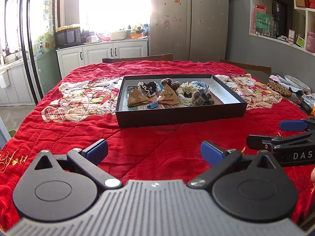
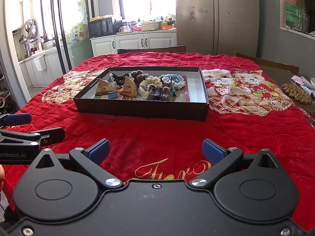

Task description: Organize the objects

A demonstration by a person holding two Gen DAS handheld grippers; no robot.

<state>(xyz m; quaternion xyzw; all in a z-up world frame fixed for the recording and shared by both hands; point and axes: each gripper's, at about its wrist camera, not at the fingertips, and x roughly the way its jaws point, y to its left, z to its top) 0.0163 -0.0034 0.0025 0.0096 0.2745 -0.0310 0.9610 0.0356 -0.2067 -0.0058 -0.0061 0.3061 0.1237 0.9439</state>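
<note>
A shallow black cardboard box with a white lining point(image 1: 180, 116) sits near the middle of the table under a red quilted cloth with cat patches point(image 1: 82, 122). All the small items are gathered inside it: two brown triangular paper packets point(image 1: 136, 98), dark, cream and pale blue crocheted scrunchies point(image 2: 151, 82), a small blue binder clip point(image 1: 153, 105) and a black claw clip point(image 2: 158, 94). They crowd the box's left and middle, leaving its right end bare.

The left gripper point(image 1: 154, 150) and the right gripper point(image 2: 156, 150) hover side by side over the table's near edge, both with jaws spread wide and nothing between them. The box lies well ahead of both, probably because the person holds them back for a clear look. Such a scene fits sorting yet to come or a finished gathering.
</note>
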